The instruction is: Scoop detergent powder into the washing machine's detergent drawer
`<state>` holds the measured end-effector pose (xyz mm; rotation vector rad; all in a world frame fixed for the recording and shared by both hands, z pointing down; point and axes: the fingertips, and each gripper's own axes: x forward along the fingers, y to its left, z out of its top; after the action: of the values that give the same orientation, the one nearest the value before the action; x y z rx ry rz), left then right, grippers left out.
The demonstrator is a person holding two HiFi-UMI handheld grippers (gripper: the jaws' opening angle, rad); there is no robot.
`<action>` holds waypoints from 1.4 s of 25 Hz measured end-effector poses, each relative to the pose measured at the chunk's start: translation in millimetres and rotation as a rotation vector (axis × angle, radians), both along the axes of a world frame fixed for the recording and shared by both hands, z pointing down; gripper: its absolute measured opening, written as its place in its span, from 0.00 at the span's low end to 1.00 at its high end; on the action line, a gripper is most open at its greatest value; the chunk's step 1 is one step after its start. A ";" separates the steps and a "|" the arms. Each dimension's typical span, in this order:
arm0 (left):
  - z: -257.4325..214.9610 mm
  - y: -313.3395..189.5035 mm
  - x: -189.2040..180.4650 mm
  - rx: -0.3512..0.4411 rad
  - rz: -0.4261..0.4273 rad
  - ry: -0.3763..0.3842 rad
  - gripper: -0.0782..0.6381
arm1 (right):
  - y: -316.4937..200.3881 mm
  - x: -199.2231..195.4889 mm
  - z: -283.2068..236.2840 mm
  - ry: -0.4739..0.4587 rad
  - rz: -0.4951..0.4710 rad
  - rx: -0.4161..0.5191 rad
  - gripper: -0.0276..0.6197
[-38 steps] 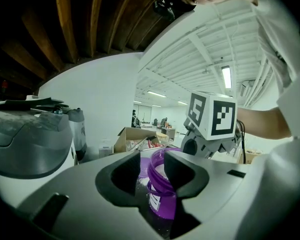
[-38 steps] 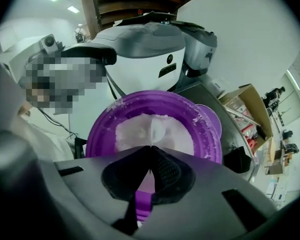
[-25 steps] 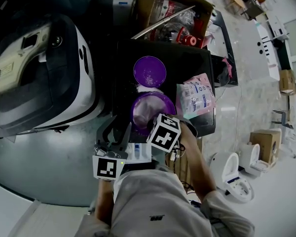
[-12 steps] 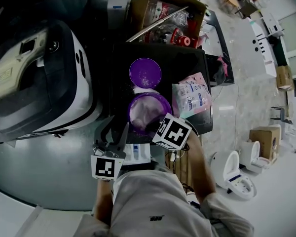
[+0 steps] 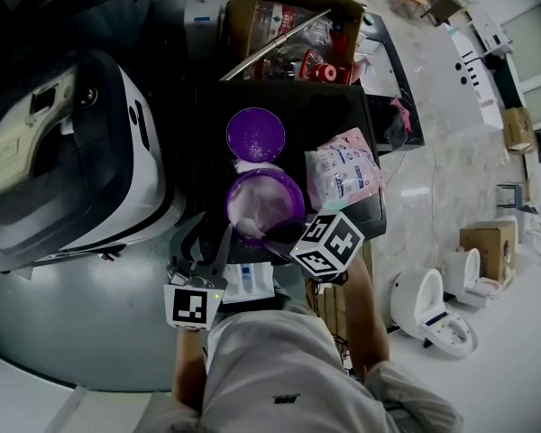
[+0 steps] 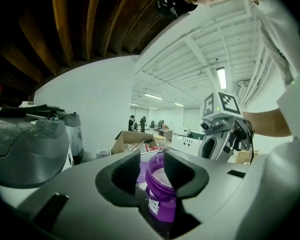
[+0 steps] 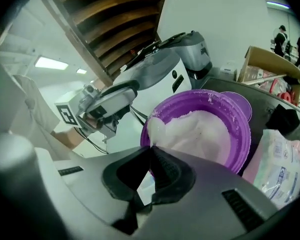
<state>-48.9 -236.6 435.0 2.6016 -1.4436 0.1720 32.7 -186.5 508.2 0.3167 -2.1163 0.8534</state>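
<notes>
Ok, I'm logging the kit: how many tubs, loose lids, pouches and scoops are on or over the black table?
tub: 1
lid: 1
pouch: 1
scoop: 1, in the right gripper
Total: 4

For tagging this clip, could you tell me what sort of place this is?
Likely a workshop or test lab, not a home: a washing machine beside a cardboard box of supplies, and loose toilets on the floor.

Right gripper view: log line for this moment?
right tongs shut on scoop | scoop at powder tub rim | left tongs open
</notes>
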 end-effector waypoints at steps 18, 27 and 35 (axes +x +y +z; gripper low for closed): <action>0.6 -1.4 28.0 0.013 0.108 -0.038 0.33 | -19.0 27.4 -8.6 -0.165 0.430 0.004 0.05; 2.4 2.3 36.4 0.021 0.180 -0.055 0.33 | -18.3 32.2 -19.8 -0.164 0.514 0.065 0.05; 2.7 9.9 34.1 0.025 0.198 -0.083 0.33 | -14.9 31.6 -28.5 -0.154 0.540 0.129 0.05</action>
<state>-14.7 -226.8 437.7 2.7865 -1.2166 0.2915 64.3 -201.4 479.7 0.9472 -2.2680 1.0714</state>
